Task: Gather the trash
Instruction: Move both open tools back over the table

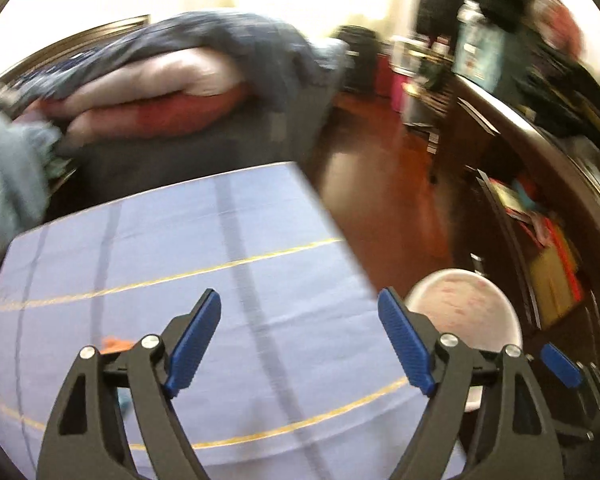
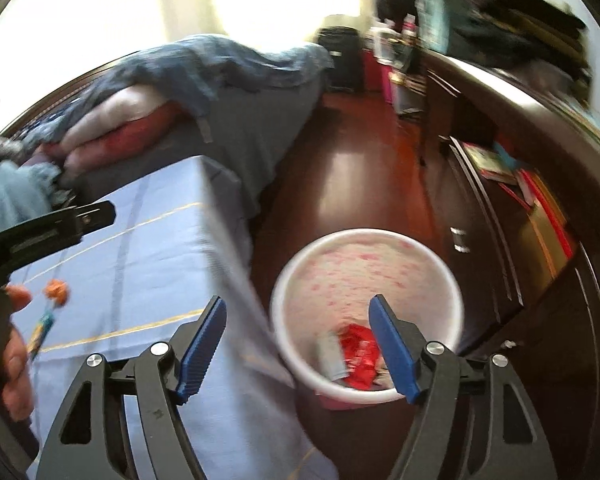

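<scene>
My left gripper point(image 1: 300, 336) is open and empty above the lilac tablecloth point(image 1: 180, 272). An orange scrap point(image 1: 114, 345) lies behind its left finger. My right gripper point(image 2: 298, 340) is open and empty above the white, pink-speckled bin point(image 2: 440, 268), which stands on the floor by the table's right edge. A red wrapper point(image 2: 358, 356) and a grey wrapper point(image 2: 330, 354) lie in the bin. Two orange crumpled scraps point(image 2: 56, 290) and a thin colourful wrapper point(image 2: 42, 330) lie on the cloth at the left. The bin also shows in the left wrist view point(image 1: 464, 304).
A bed piled with blue and pink bedding point(image 2: 180, 92) stands behind the table. A dark wooden cabinet with books point(image 2: 520, 208) runs along the right. Red-brown floor point(image 2: 360, 168) lies between them. The left gripper's body point(image 2: 40, 232) and the hand holding it cross the right wrist view's left side.
</scene>
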`<control>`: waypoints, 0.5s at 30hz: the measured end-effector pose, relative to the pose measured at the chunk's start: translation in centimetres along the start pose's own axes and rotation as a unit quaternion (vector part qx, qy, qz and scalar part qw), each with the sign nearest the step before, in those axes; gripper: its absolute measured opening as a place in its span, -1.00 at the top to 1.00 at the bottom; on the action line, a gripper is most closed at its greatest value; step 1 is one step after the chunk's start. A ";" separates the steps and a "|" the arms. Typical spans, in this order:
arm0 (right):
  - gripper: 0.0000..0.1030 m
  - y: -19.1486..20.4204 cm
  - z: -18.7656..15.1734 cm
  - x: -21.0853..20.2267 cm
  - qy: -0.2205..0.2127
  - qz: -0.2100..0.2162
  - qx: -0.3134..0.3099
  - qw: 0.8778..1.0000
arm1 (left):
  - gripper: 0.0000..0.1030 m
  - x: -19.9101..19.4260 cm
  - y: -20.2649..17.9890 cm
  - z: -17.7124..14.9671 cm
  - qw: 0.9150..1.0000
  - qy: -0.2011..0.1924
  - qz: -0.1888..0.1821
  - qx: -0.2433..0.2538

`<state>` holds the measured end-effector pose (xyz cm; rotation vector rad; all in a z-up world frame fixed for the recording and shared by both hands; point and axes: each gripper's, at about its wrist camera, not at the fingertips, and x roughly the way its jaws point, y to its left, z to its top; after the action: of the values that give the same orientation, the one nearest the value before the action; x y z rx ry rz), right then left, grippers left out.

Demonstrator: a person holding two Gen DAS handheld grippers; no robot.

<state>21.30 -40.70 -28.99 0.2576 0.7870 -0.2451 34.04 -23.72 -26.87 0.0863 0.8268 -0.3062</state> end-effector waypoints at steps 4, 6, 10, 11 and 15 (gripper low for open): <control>-0.46 4.0 -0.2 -0.7 0.000 0.033 -0.035 0.999 | -0.62 0.5 6.0 -0.6 0.997 0.019 0.043 -0.066; -0.46 5.5 -0.3 -0.9 0.000 0.043 -0.049 0.998 | -0.62 1.3 8.3 -1.1 0.994 0.031 0.060 -0.083; -0.46 8.6 -0.8 -0.9 0.007 0.061 -0.074 0.995 | -0.59 3.6 11.6 -2.2 0.991 0.065 0.070 -0.099; -0.46 9.1 -0.9 -0.9 0.009 0.064 -0.079 0.995 | -0.59 4.1 12.2 -2.5 0.990 0.072 0.066 -0.101; -0.46 10.5 -1.3 -0.8 0.014 0.067 -0.092 0.993 | -0.43 5.5 13.0 -2.8 0.991 0.080 0.059 -0.093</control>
<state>23.17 -30.28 -27.85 0.1391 0.8107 -0.0407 39.43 -12.12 -33.31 -0.0152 1.0022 -0.1092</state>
